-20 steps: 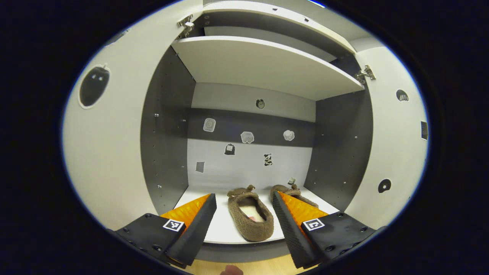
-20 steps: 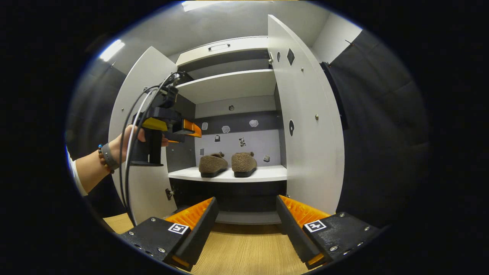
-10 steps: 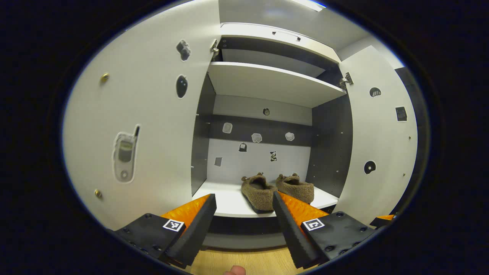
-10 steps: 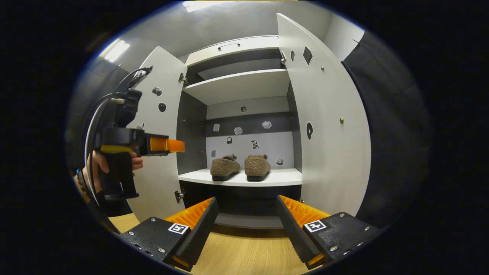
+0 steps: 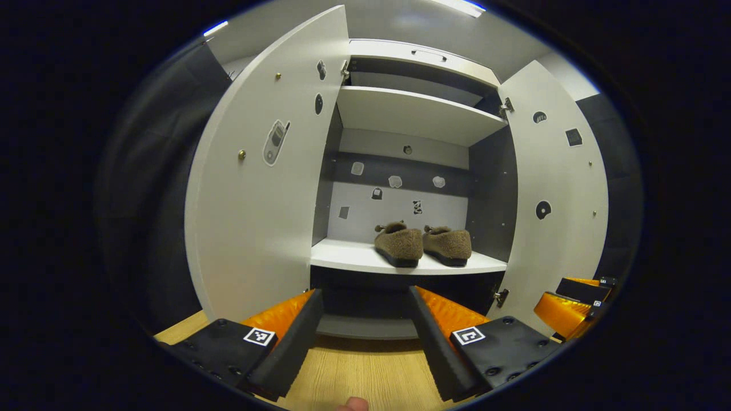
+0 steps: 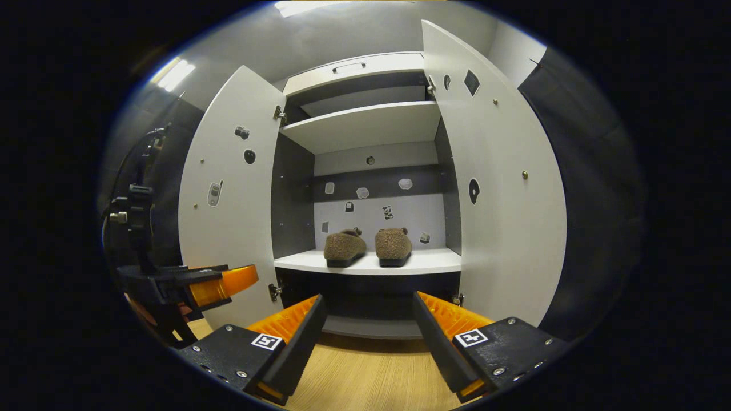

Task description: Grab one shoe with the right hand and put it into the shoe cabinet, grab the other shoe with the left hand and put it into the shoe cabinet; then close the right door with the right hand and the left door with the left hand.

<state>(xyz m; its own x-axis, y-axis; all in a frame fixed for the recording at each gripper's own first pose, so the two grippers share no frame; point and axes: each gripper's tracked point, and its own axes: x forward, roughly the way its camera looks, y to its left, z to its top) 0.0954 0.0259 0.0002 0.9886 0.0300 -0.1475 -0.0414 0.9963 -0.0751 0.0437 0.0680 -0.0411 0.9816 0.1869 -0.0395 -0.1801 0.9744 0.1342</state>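
Two brown fuzzy slippers stand side by side on the cabinet's lower shelf point(image 5: 354, 260): one slipper point(image 5: 398, 244) on the left, the other slipper point(image 5: 448, 244) on the right. In the right gripper view they are the left slipper point(image 6: 344, 246) and the right slipper point(image 6: 393, 245). Both white doors stand wide open: the left door point(image 5: 262, 188) point(image 6: 228, 194) and the right door point(image 5: 557, 194) point(image 6: 499, 182). My left gripper point(image 5: 365, 337) is open, held back low over the floor. My right gripper point(image 6: 365, 337) is open too, with nothing between its fingers. The left gripper point(image 6: 220, 282) appears at the left of the right gripper view.
A wooden floor point(image 6: 365, 377) lies in front of the cabinet. An upper shelf point(image 5: 417, 111) spans the cabinet above the slippers. Stickers dot the back panel and both doors. Black cloth hangs on either side of the cabinet.
My left gripper has pulled back out of the cabinet and dropped low, away from the slippers. The right gripper has shifted slightly, keeping its distance. Both slippers stay on the shelf.
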